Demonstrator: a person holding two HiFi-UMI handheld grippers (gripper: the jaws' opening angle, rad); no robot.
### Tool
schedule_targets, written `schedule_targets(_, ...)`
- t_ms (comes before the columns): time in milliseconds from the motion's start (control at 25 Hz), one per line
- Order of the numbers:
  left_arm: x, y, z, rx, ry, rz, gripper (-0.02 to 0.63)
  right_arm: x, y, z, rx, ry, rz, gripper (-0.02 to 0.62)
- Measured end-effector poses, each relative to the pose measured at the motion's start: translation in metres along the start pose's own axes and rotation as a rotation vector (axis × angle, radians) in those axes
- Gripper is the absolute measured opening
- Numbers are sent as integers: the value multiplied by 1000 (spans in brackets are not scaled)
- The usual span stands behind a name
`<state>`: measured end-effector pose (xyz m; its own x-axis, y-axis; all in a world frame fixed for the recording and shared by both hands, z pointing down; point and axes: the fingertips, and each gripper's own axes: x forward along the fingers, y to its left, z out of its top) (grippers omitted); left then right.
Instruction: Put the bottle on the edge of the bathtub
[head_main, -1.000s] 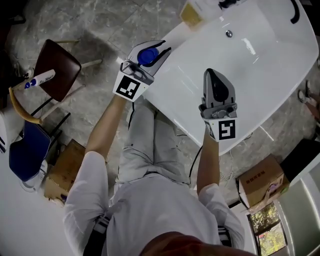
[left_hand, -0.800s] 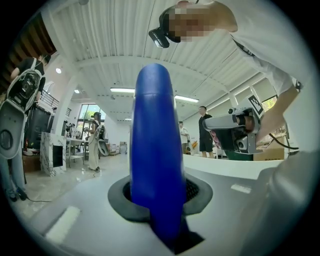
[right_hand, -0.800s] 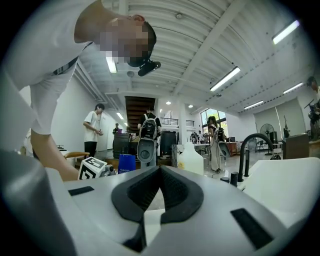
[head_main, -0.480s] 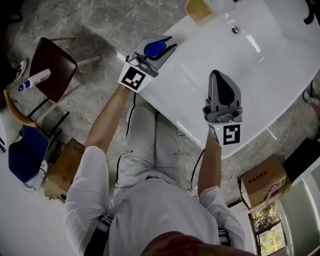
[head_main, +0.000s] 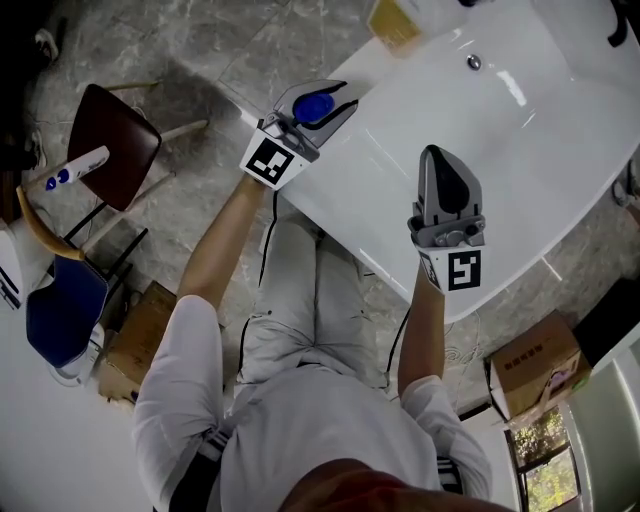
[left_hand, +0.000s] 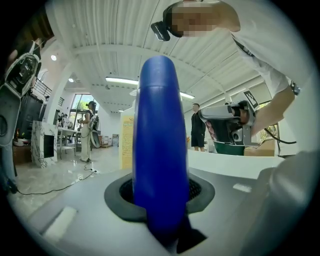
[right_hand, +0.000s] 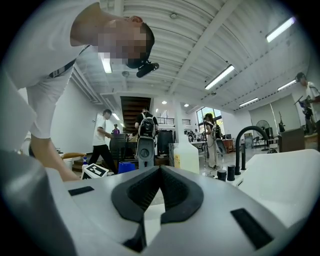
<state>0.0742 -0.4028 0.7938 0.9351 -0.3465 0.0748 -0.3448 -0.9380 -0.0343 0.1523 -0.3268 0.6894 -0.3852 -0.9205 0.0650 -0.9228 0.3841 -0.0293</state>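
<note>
Our left gripper (head_main: 333, 99) sits at upper centre of the head view. Its jaws cup the blue bottle (head_main: 313, 105), which stands upright between them at the left edge of the white bathtub (head_main: 520, 160). Those jaws have just been opening a little. We hold the right gripper (head_main: 433, 152) over the tub basin, right of centre, its jaws together with nothing between them.
</note>
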Motion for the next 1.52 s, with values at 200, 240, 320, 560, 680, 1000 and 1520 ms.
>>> schedule_targets(200,0,-1,-4,33,40,-1,270,2,1,4,8,7,6,2)
schedule_targets(240,-1,-1,-5,37,46,3,291,1,2,5,10,10,8,2)
schedule_targets(320,-1,-3,-6,37,54,10,325,-3,2,7,15,17,9,2)
schedule_targets(560,-8,-2,-6,59,76,43,436,-13,6,11,30,43,0,2)
schedule_targets(680,-13,-4,4,44,70,51,465,-21,9,19,39,52,-2,2)
schedule_targets(1000,-24,-9,70,53,67,60,477,-44,13,71,60,46,-14,2)
schedule_targets(1520,-48,-32,213,92,27,98,140,-91,16,188,138,5,-22,2)
